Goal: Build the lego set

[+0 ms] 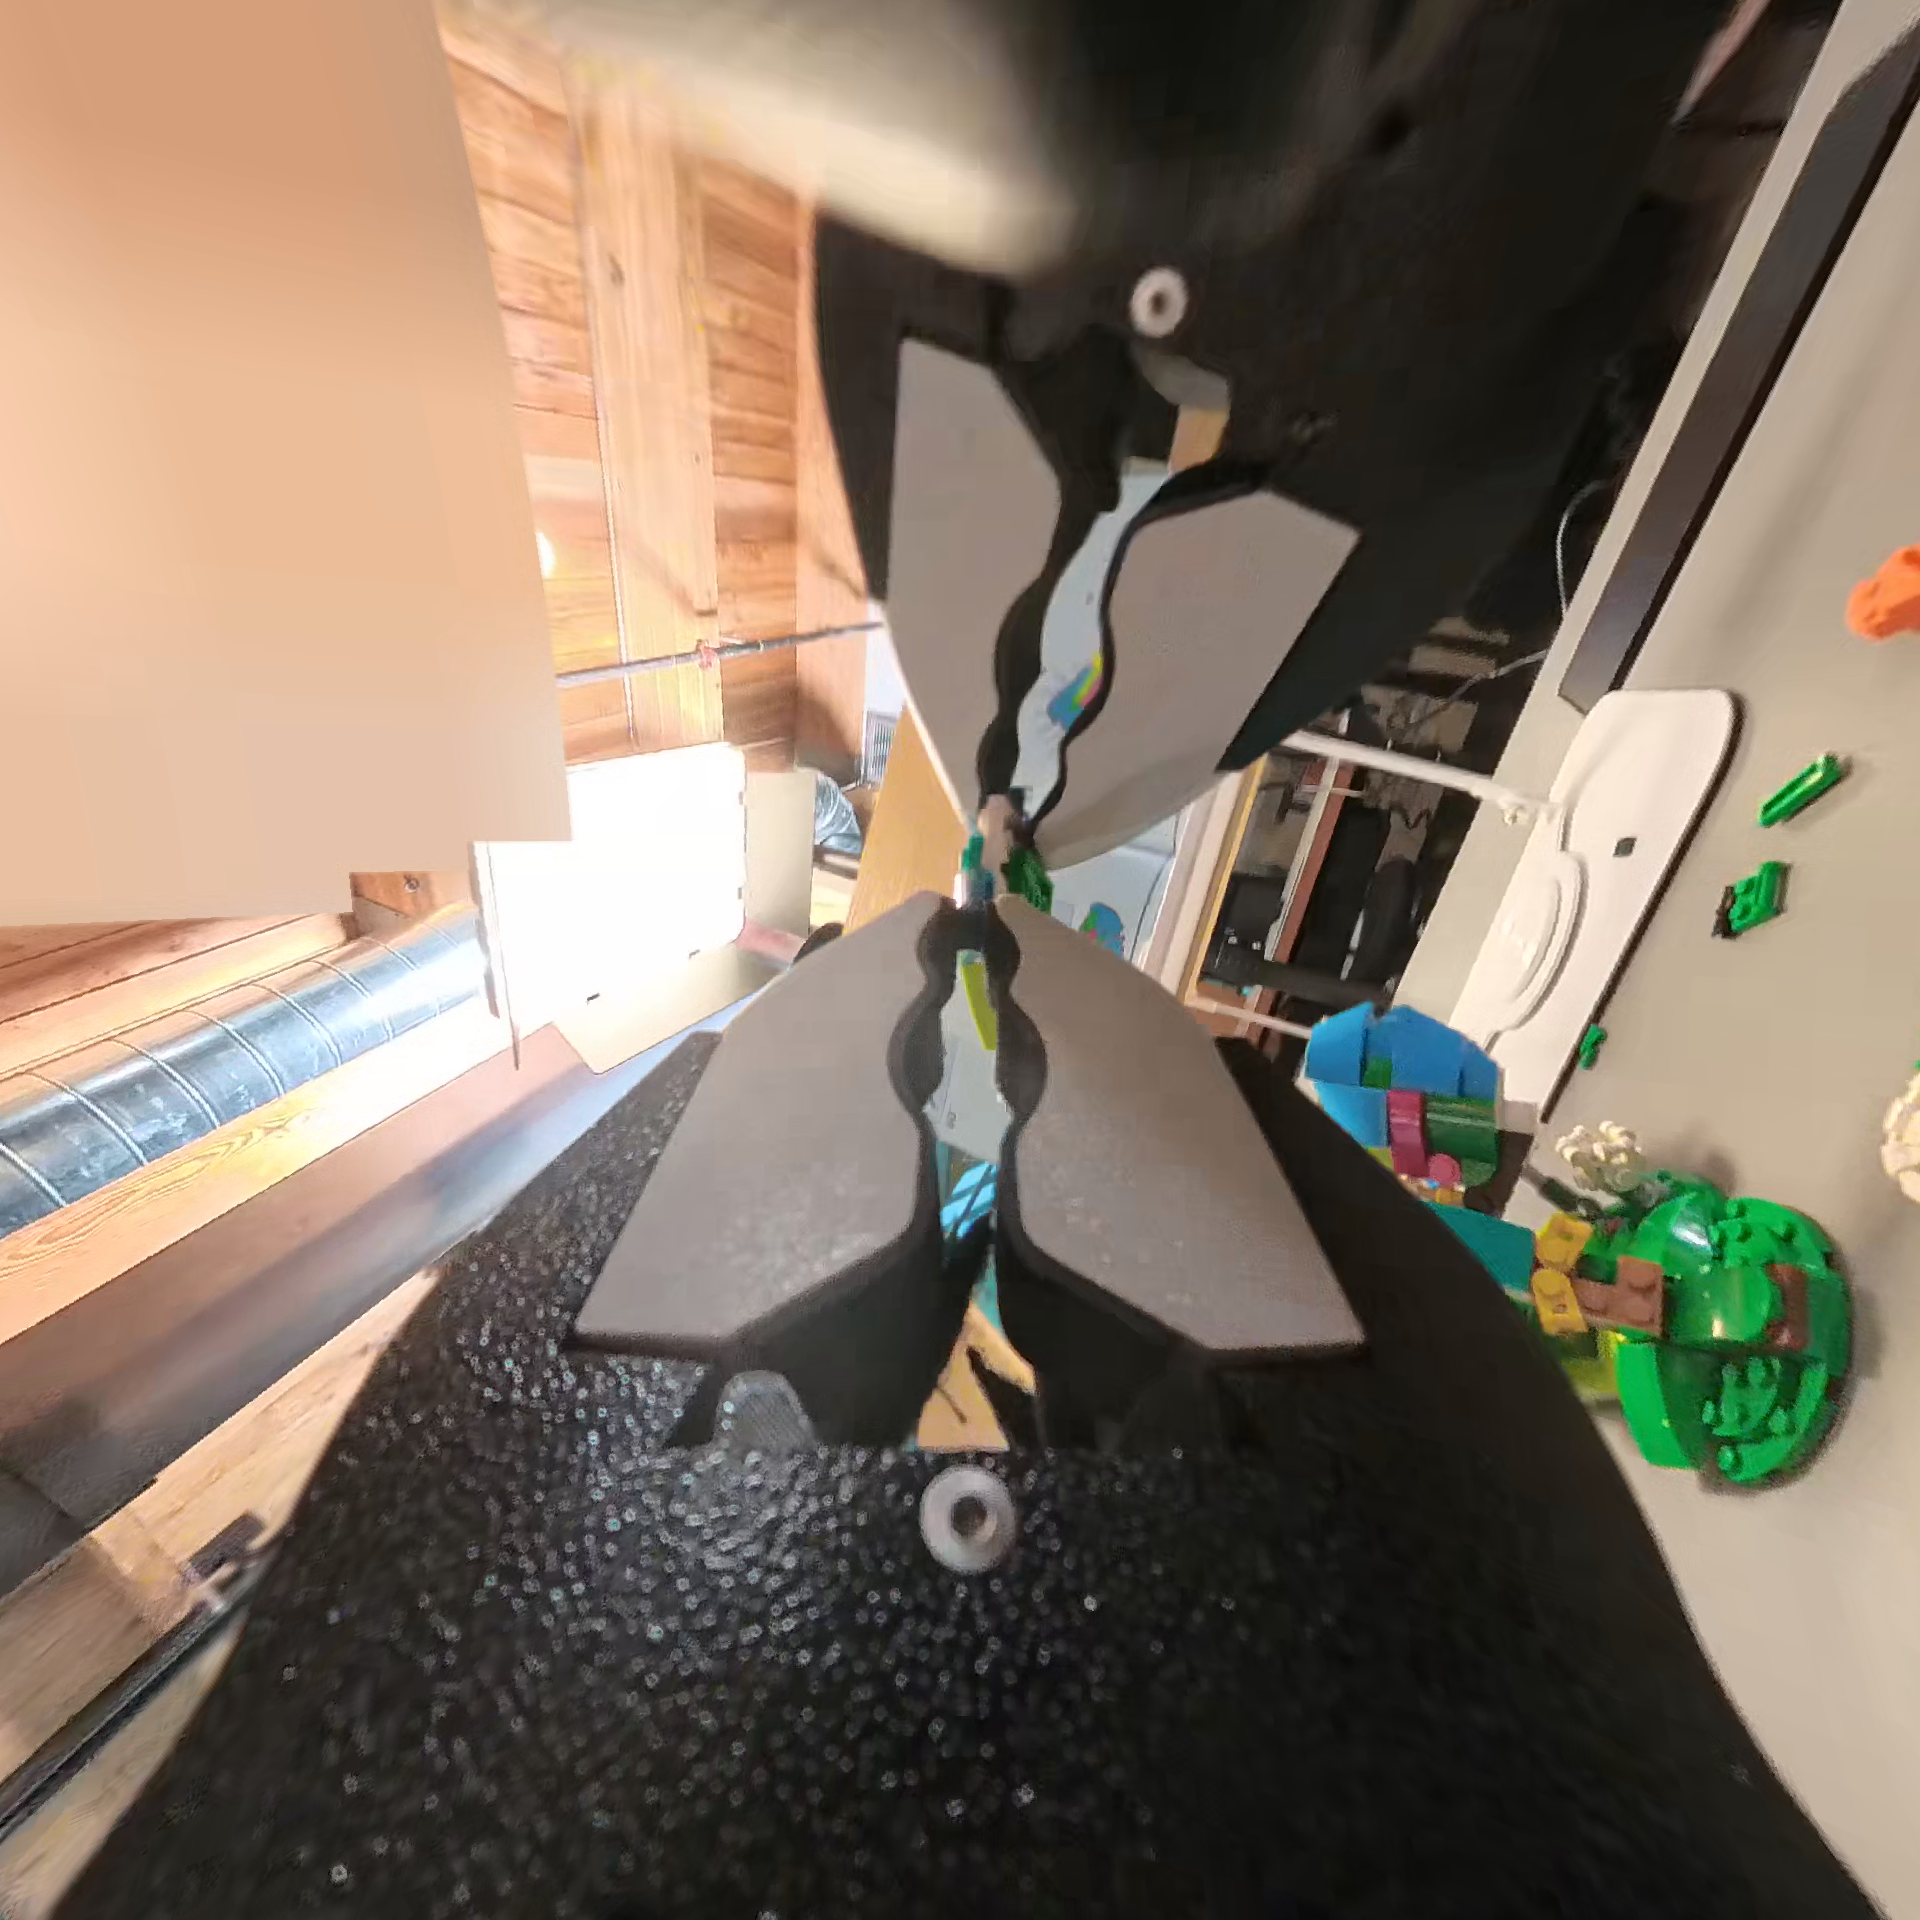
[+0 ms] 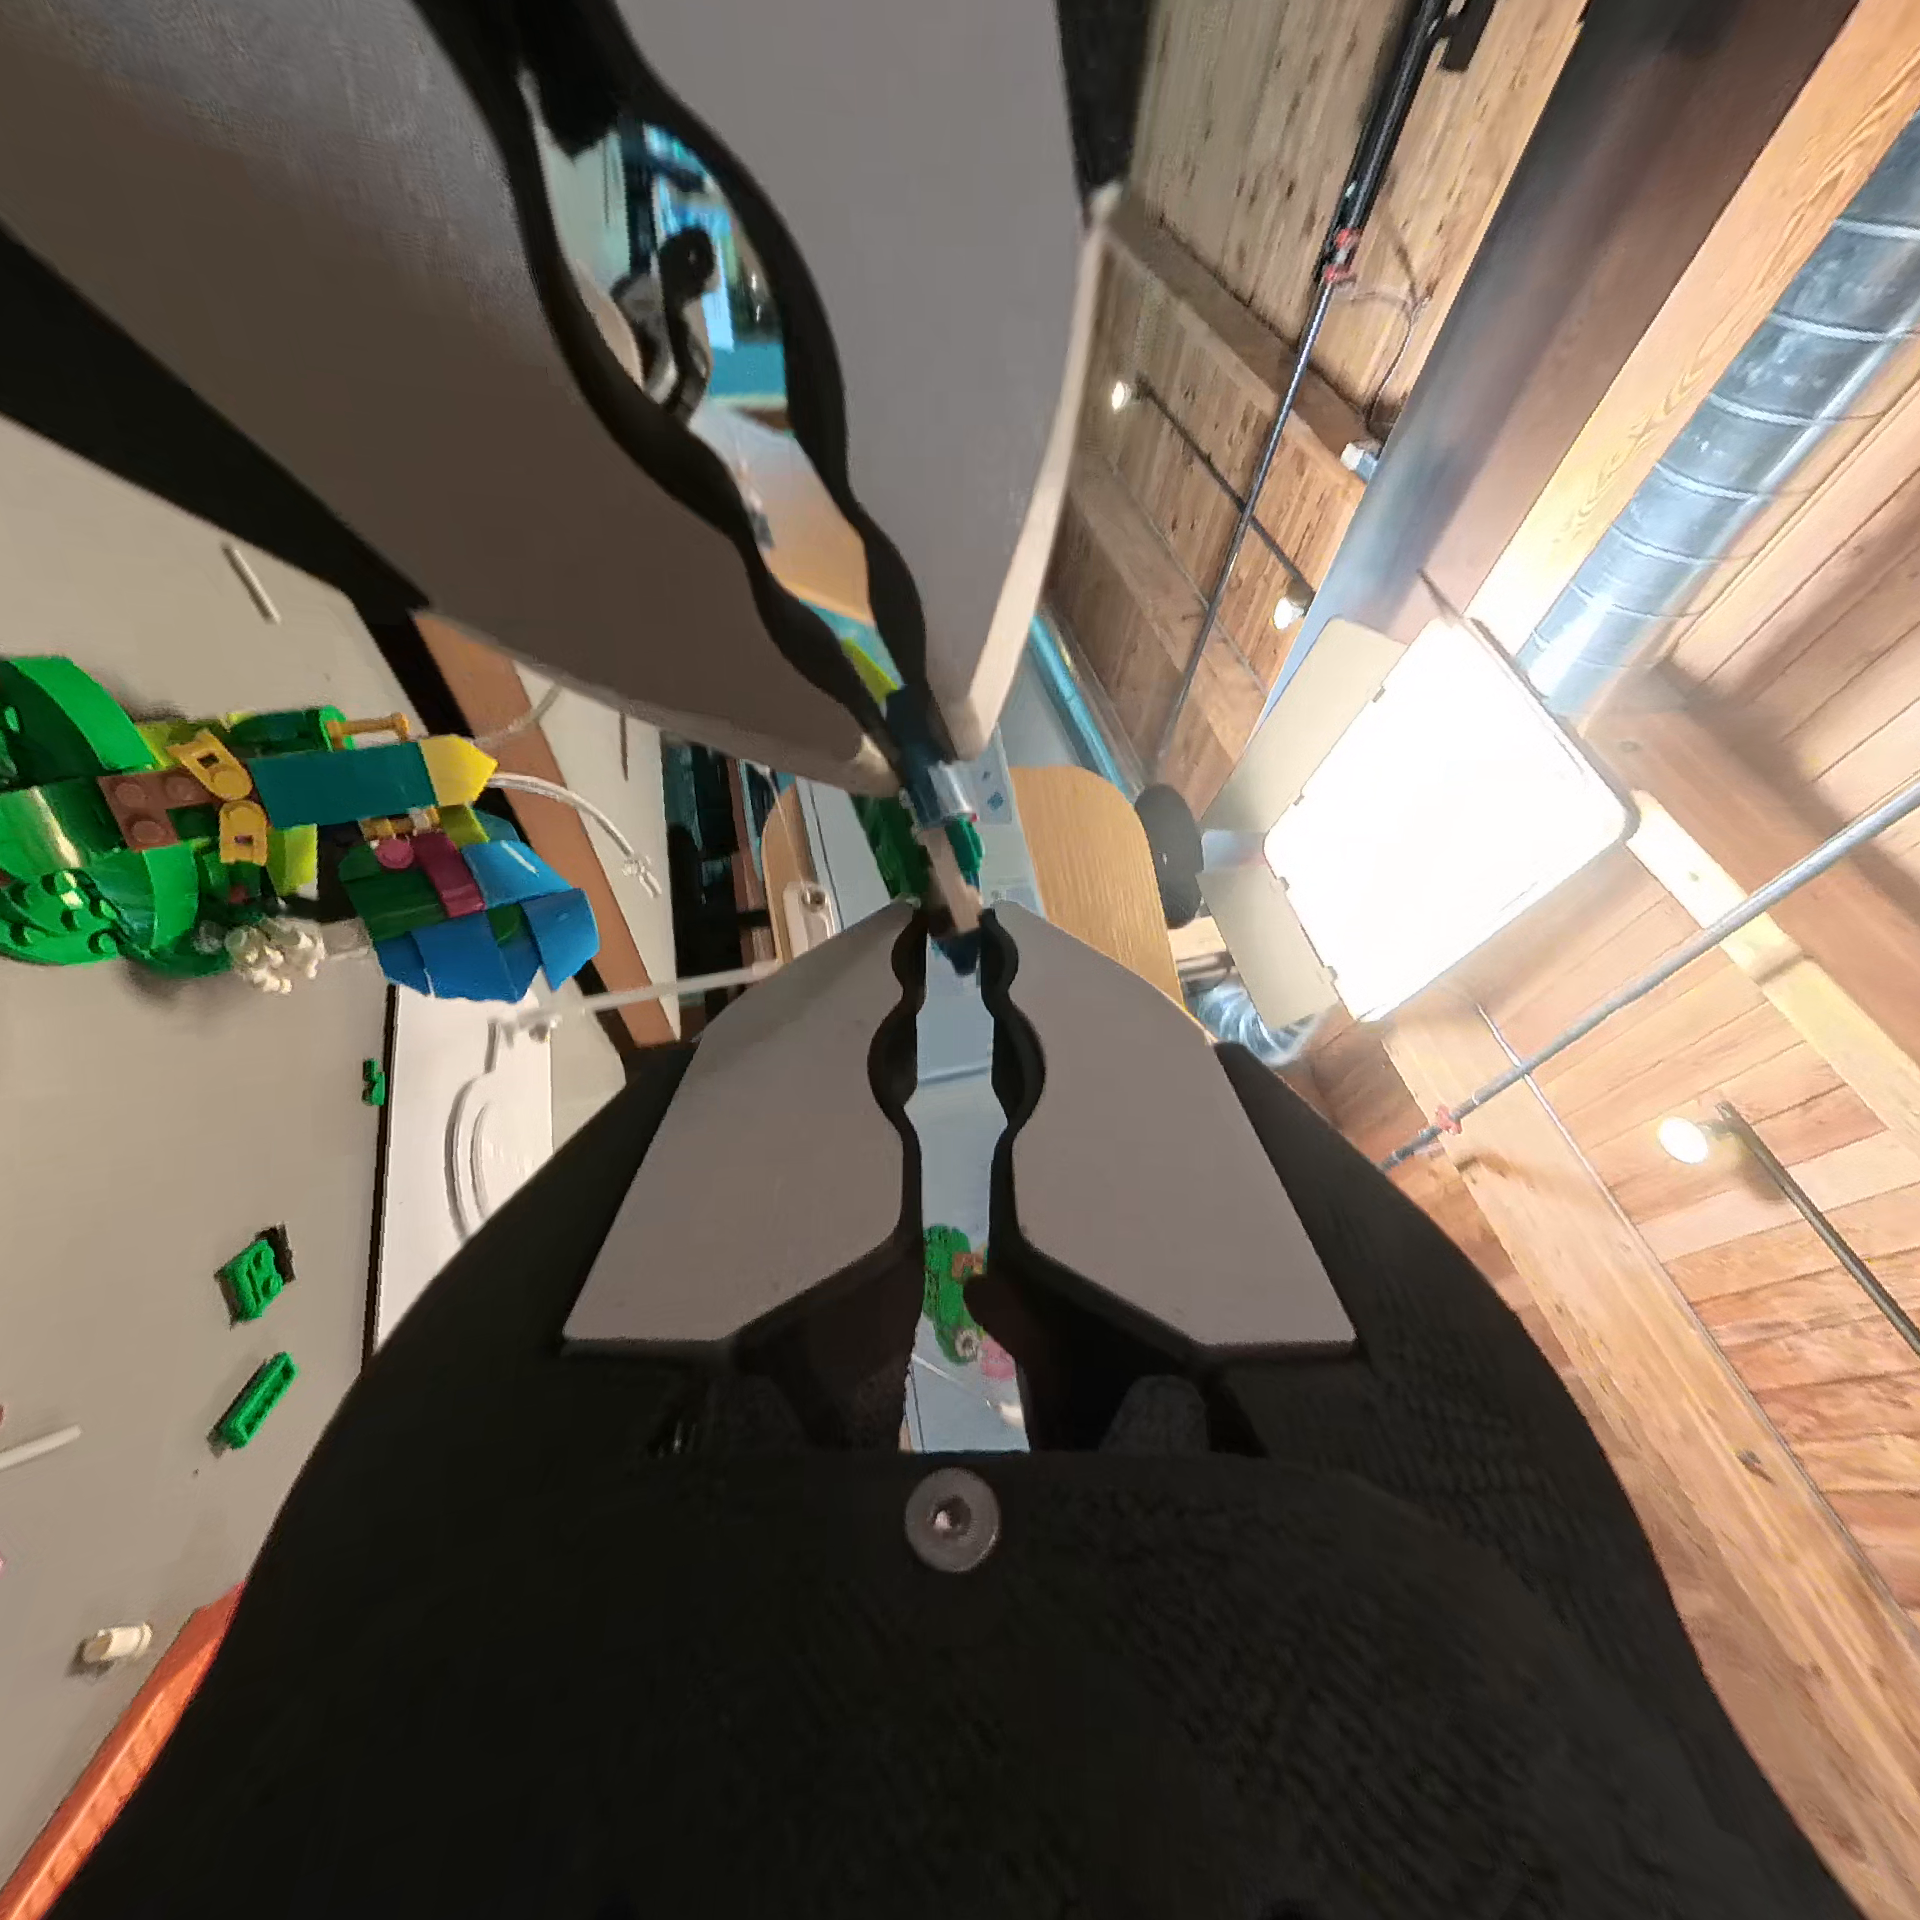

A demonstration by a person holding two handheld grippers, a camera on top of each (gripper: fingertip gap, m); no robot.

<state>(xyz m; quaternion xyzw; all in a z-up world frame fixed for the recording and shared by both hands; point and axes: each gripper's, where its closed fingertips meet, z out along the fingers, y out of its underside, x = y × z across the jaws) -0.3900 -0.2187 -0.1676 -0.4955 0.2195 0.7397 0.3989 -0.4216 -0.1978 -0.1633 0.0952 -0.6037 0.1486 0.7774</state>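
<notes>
Both grippers meet tip to tip in the air, off the table's edge. Between them is a small lego piece (image 1: 1023,868) of teal, tan and green parts; it also shows in the right wrist view (image 2: 940,805). My left gripper (image 1: 966,909) is shut on its near end. My right gripper (image 2: 951,914) is shut on the other end. The right gripper (image 1: 1003,821) comes in from above in the left wrist view, and the left gripper (image 2: 914,753) does so in the right wrist view. The part-built lego model (image 1: 1662,1309), green dome with blue and yellow parts, stands on the grey table (image 2: 156,1143).
Loose green bricks (image 1: 1803,790) (image 2: 252,1276) and an orange piece (image 1: 1886,608) lie on the table. A white tray (image 1: 1621,831) sits near the table's edge, also in the right wrist view (image 2: 457,1143). A small white piece (image 2: 114,1642) lies near an orange edge (image 2: 125,1745).
</notes>
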